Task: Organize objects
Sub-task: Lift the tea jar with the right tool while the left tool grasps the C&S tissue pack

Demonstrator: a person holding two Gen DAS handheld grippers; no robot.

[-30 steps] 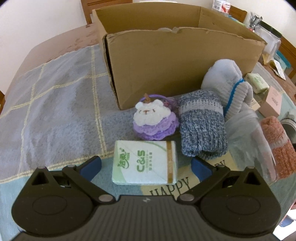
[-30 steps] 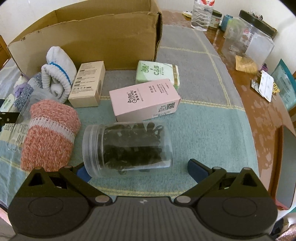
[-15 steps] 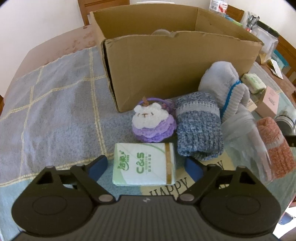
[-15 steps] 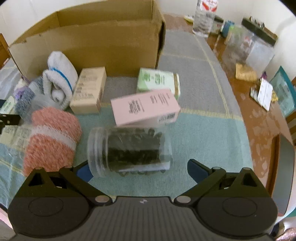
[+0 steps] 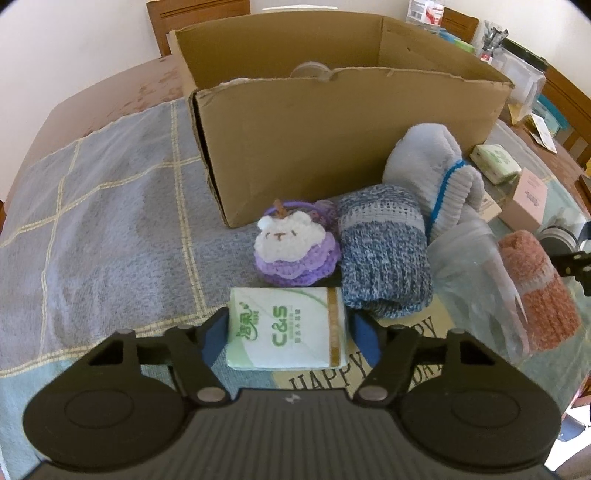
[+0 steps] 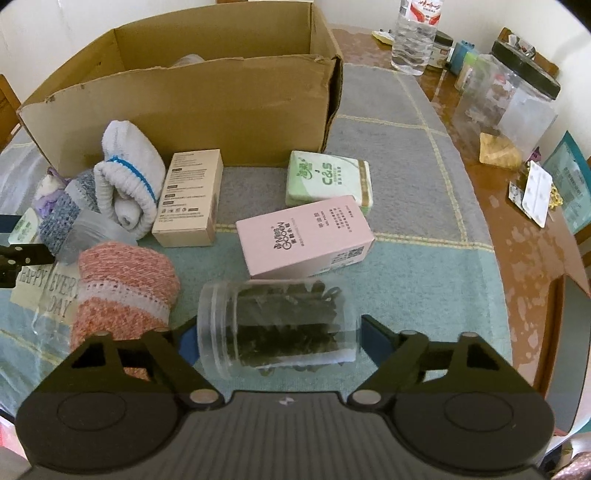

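Observation:
My left gripper (image 5: 290,338) has its blue pads against both sides of a green C&S tissue pack (image 5: 286,334) lying on the cloth. My right gripper (image 6: 279,338) is closed around a clear jar of dark clips (image 6: 279,325) lying on its side. An open cardboard box (image 5: 332,147) stands behind; it also shows in the right wrist view (image 6: 192,110). In front of the box lie a purple crochet toy (image 5: 291,251), a blue knit sock roll (image 5: 384,254), a white sock roll (image 5: 436,177) and a pink sock roll (image 6: 125,284).
A pink carton (image 6: 306,236), a beige carton (image 6: 190,197) and a second tissue pack (image 6: 328,181) lie near the box. A clear bag (image 5: 476,280) lies between the socks. A water bottle (image 6: 415,33) and a large clear canister (image 6: 517,88) stand at the table's right.
Both grippers have moved forward and closed: the left one onto the tissue pack, the right one onto the jar.

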